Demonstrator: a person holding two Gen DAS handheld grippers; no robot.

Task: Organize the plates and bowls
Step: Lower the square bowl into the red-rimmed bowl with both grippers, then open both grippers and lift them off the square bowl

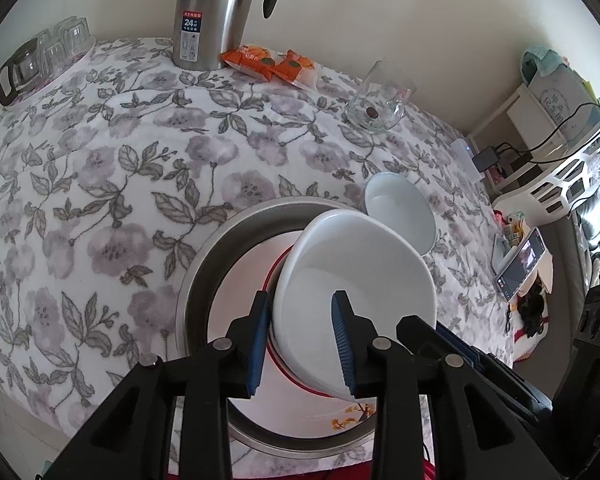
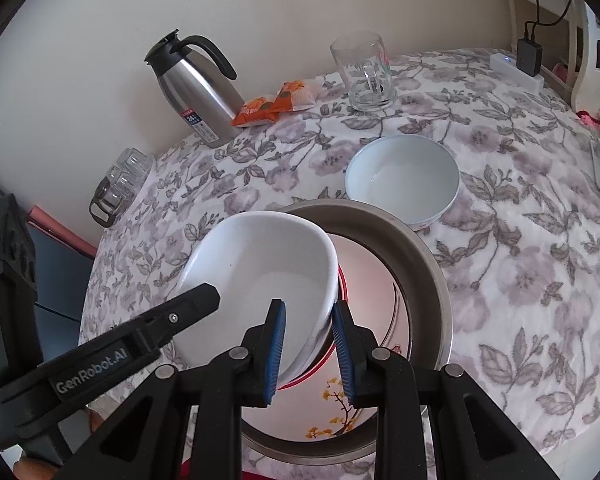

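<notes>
- Right claw (image 2: pixel 309 350) grips the white bowl's (image 2: pixel 260 280) rim, lower centre.
- Left claw (image 1: pixel 302 344) clamps the same tilted, glossy bowl's opposite rim.

Soft even daylight, faint shadows, sharp focus, strong fisheye bending, black vignetted corners

The right hand-held gripper (image 2: pixel 309 346) pinches the tilted white bowl's (image 2: pixel 260 280) rim above the steel basin (image 2: pixel 428 280).
</notes>
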